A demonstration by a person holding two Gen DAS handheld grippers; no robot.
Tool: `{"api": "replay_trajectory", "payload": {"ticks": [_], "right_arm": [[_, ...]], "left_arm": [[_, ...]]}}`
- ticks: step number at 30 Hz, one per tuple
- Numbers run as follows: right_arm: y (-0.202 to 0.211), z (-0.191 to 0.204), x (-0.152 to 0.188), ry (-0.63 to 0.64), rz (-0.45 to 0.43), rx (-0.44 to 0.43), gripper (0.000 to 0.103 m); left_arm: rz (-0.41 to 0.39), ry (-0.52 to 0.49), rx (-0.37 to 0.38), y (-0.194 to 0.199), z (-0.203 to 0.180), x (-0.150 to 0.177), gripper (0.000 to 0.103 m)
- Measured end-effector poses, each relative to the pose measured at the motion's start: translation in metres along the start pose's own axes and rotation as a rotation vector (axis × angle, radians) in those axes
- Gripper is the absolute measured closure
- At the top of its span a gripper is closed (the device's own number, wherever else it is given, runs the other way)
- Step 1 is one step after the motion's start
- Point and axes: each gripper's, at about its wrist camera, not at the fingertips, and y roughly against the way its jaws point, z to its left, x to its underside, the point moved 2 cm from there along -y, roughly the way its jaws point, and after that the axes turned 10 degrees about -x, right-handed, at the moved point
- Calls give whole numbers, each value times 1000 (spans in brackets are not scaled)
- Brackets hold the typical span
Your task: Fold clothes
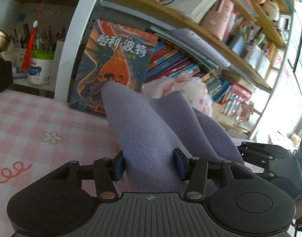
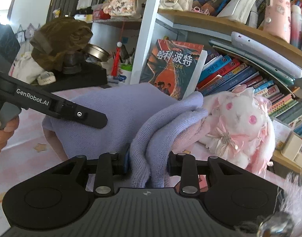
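A lilac knitted garment [image 1: 151,130] is lifted off the pink checked tablecloth [image 1: 32,118]. My left gripper [image 1: 150,165] is shut on a thick fold of it, and the cloth rises to a peak in front of the book. In the right wrist view the same garment [image 2: 115,118] hangs spread between both grippers. My right gripper [image 2: 148,162] is shut on a bunched edge of it. The left gripper's black body [image 2: 52,104] crosses that view at the left, in front of the garment.
A white and pink plush rabbit [image 2: 237,124] lies right behind the garment, touching it. A Harry Potter book [image 1: 115,65] leans on the white shelf frame [image 1: 72,45]. Shelves of books [image 2: 239,75] fill the right. A pen pot [image 1: 41,67] and a dark stand [image 2: 76,75] stand at left.
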Motion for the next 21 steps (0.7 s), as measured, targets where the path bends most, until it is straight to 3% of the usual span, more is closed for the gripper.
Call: {"api": "replay_trajectory", "payload": {"ticks": [5,9,16,18,21], "right_arm": [[-29,-15,3,70,25,16,73],[-49,-32,7,28,76,0,71],[-57,-78,13,-333,51,-75,62],[-57,-93,22,-479,47,-98,48],[-53,-105,33,-634,40,-111,35]], "left_arm": [[31,-1,-25,-26,8,1,54],[59,55,-36,-41,18,5,53],[83,139,-22,-48,30,9,45],[94,149,-31,-48,31,9,38],[100,157,-45,-45,34,9,36]]}}
